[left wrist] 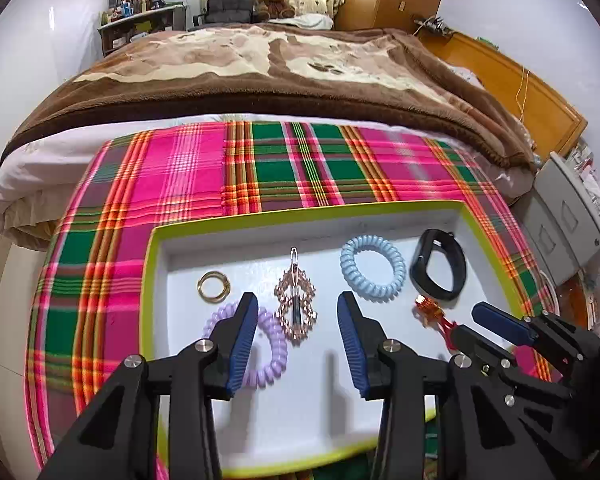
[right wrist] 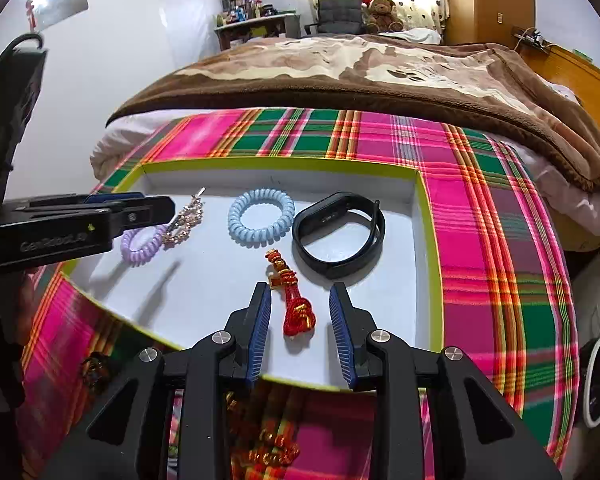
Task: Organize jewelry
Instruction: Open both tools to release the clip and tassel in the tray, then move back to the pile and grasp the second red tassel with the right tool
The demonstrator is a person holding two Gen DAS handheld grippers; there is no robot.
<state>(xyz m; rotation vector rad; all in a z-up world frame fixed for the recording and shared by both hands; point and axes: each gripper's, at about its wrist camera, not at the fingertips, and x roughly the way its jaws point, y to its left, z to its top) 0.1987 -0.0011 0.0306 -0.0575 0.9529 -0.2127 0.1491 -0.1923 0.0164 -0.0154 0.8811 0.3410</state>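
Observation:
A white tray with a lime rim [left wrist: 152, 248] [right wrist: 430, 216] lies on a plaid cloth. In it lie gold rings [left wrist: 213, 286], a rose-gold beaded clip [left wrist: 296, 306] [right wrist: 185, 216], a purple coil band [left wrist: 274, 350] [right wrist: 140, 243], a blue coil band [left wrist: 373, 266] [right wrist: 261, 217], a black fitness band [left wrist: 439, 264] [right wrist: 339, 234] and a red-gold knot charm [left wrist: 434, 314] [right wrist: 294, 300]. My left gripper [left wrist: 298, 312] is open above the beaded clip. My right gripper [right wrist: 300, 300] is open with its fingers either side of the red charm and also shows in the left wrist view [left wrist: 468, 320].
The plaid cloth [left wrist: 172, 168] covers the foot of a bed with a brown blanket [left wrist: 260, 64]. More red-gold trinkets [right wrist: 264, 448] lie on the cloth in front of the tray. A grey drawer unit [left wrist: 568, 216] stands to the right.

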